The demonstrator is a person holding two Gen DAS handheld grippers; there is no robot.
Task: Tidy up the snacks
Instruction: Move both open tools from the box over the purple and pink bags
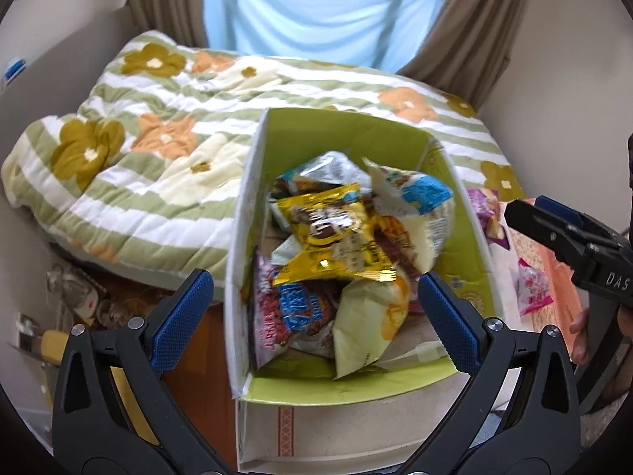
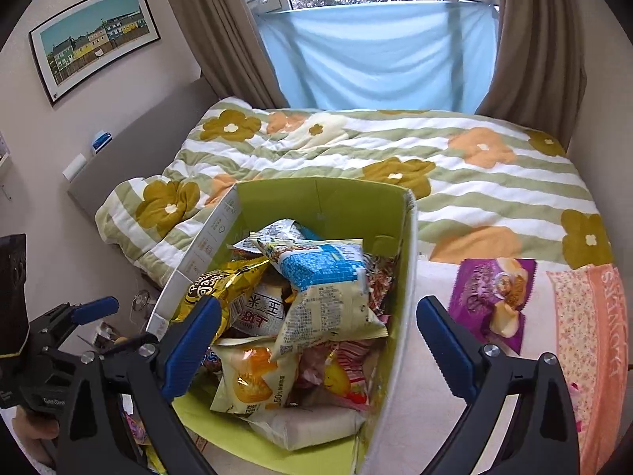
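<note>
Snack box [image 2: 395, 316] nearly full; both sets of jaws wide apart, empty.
I judge the purple packet [image 2: 492, 303], right of the box, light, crinkly, slippery: I'd pinch its crimped edge.

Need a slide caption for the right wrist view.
Open right gripper above green box full of snack packets; purple packet outside.

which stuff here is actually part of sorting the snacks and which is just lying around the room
Part of the job:
- green box, piled with snack packets
- gold packet on top of the pile
- blue-and-cream packet
- purple packet outside the box
- pink packet outside the box

Just lying about:
- flowered quilt
- framed picture
- brown curtains
- blue cloth over the window
</note>
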